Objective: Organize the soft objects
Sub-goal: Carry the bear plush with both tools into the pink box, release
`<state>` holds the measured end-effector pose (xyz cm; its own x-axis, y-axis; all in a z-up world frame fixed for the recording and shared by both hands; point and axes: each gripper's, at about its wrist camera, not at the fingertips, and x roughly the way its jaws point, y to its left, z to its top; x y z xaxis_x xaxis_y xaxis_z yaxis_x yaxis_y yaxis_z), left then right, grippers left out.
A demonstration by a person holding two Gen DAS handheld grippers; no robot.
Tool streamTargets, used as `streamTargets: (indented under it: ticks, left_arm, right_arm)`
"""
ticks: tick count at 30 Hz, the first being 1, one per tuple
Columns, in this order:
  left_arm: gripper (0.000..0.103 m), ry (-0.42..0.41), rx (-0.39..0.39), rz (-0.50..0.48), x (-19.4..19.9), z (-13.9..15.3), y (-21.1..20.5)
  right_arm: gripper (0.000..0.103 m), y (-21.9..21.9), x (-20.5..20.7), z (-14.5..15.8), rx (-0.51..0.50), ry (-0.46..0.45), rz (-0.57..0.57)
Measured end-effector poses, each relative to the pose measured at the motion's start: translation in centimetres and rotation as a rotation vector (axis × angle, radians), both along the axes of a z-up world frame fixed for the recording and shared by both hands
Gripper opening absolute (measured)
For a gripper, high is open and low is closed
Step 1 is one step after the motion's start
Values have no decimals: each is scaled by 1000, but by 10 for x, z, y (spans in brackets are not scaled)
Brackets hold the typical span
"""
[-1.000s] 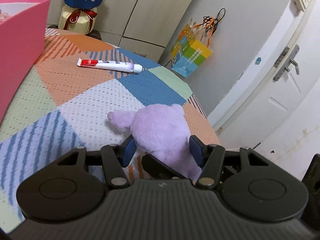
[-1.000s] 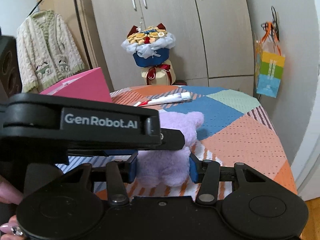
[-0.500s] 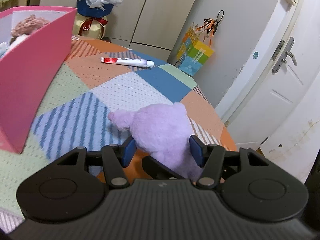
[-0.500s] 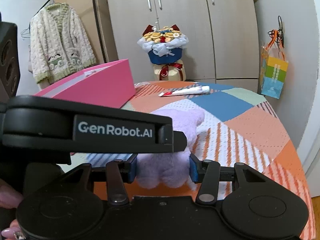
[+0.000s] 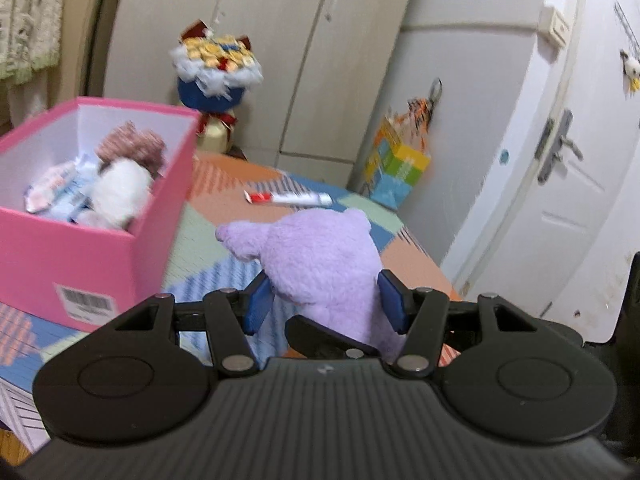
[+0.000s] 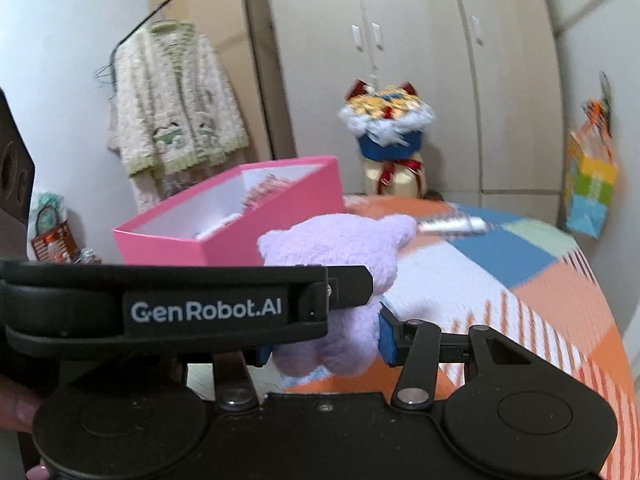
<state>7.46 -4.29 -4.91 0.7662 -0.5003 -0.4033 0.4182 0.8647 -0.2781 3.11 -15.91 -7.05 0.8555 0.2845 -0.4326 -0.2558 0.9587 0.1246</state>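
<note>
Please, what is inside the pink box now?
In the pink box, the left wrist view shows a brown fluffy toy, a white fluffy one and pale blue-and-pink packets. The near wall hides the box bottom and anything lying lower.

Left wrist view: sits just behind the left gripper (image 5: 326, 300), looks forward and somewhat down, very close on the purple plush (image 5: 320, 264), pink box (image 5: 80, 256) to the left, white door (image 5: 560, 184) to the right. Right wrist view: just behind the right gripper (image 6: 326, 340), same forward-down tilt, same plush (image 6: 340, 264) close up, partly blocked by the left gripper's body (image 6: 180, 304). Shared: plush, box (image 6: 248, 240), patchwork table (image 6: 540, 288), bouquet (image 6: 388, 120), wardrobe.
</note>
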Motion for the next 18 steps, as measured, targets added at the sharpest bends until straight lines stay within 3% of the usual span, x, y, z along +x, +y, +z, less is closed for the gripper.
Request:
streamTargets:
  ticks: [8, 12, 18]
  left_arm:
    - [55, -79, -20, 99, 7, 27, 44]
    - [56, -85, -32, 139, 22, 42, 68]
    - [56, -82, -3, 209, 51, 59, 96]
  right_arm:
    - [55, 43, 21, 30, -59, -75, 116]
    - [55, 67, 39, 42, -103, -115, 158]
    - [56, 90, 77, 54, -78, -113, 242]
